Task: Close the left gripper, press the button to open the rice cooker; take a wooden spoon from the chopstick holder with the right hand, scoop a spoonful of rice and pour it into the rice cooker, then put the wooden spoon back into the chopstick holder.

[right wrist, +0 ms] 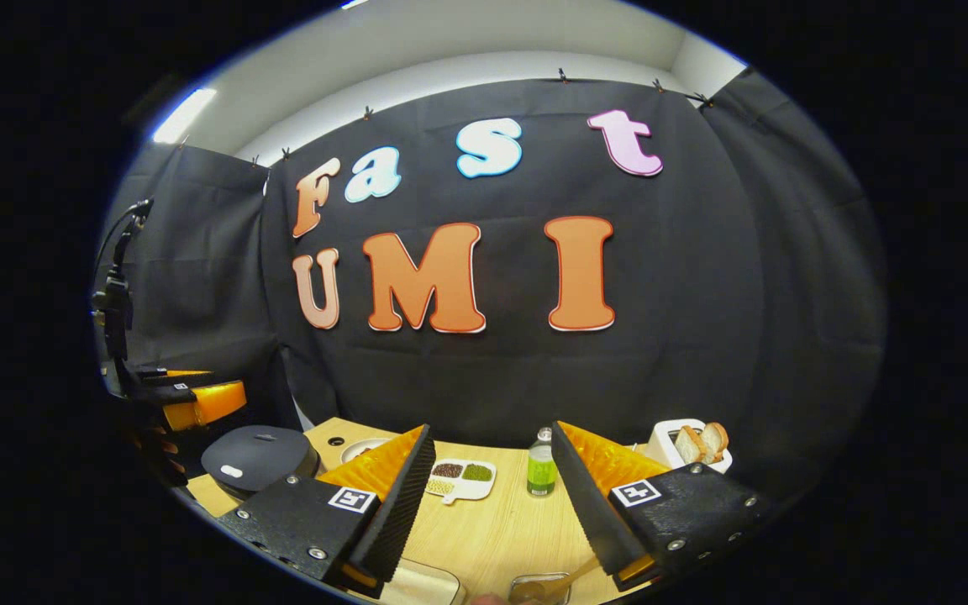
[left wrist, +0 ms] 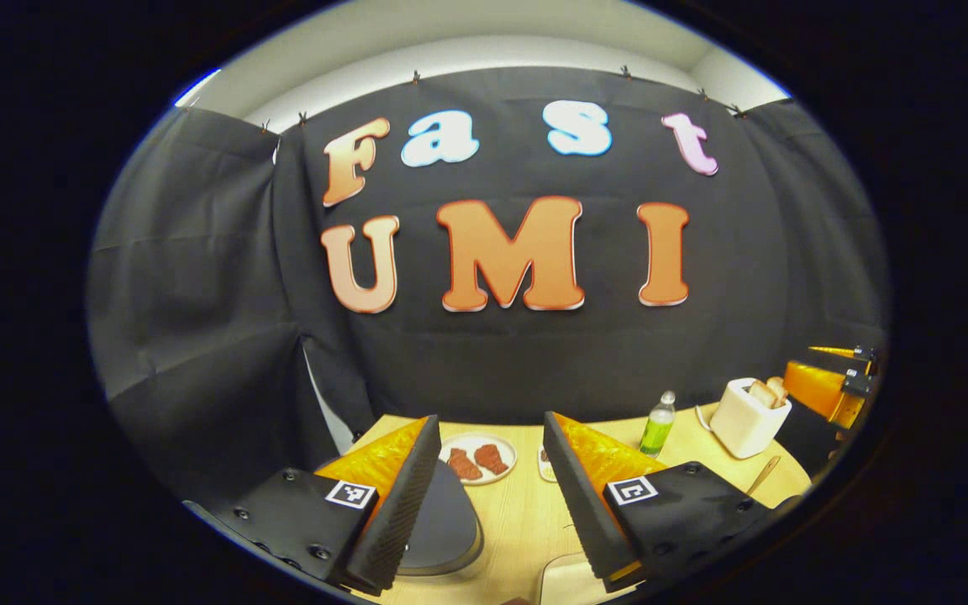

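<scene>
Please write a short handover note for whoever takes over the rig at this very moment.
Left gripper: open, empty, raised above the rice cooker.
Right gripper: open, empty, above the table.
Rice cooker lid is closed. A wooden spoon handle shows at the near edge below the right gripper; its holder cannot be made out.
Done: nothing.
Left: close left gripper, press button, fetch spoon, scoop rice, pour, return spoon.

Wall: black cloth (right wrist: pixel 702 336), creased, clipped along top edge.
Above cloth: pale wall and ceiling (right wrist: pixel 467 42).
Light: bright ceiling strip (right wrist: pixel 184 115), upper left.
Table: light wood (left wrist: pixel 526 512).
</scene>
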The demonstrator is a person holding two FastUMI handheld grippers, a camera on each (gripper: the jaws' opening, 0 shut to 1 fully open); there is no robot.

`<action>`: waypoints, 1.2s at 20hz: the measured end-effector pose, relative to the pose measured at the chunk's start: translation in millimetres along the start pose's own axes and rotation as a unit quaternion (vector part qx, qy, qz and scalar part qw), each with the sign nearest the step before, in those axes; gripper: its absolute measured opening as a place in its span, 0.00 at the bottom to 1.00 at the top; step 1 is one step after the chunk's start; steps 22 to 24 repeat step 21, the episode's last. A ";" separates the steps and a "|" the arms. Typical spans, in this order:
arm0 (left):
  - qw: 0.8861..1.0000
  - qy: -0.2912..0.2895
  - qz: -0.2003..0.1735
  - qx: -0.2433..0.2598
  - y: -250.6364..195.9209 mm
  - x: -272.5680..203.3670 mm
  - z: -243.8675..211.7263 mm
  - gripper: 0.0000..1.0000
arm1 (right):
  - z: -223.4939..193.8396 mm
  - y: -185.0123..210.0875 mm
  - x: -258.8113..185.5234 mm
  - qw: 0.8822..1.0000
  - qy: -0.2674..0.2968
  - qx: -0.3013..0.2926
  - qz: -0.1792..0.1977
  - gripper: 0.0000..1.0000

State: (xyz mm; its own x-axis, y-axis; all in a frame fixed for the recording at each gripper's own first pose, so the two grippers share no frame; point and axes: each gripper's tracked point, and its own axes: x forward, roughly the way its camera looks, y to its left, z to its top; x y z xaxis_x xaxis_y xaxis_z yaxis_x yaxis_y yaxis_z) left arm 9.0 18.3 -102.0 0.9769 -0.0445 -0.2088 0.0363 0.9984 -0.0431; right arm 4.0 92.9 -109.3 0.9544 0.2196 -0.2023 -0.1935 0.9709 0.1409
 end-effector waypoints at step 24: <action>0.994 -0.103 -0.032 0.020 -27.4 -35.9 58.9 0.80 | 55.9 15.5 -18.0 0.996 -0.084 -0.027 0.014 0.87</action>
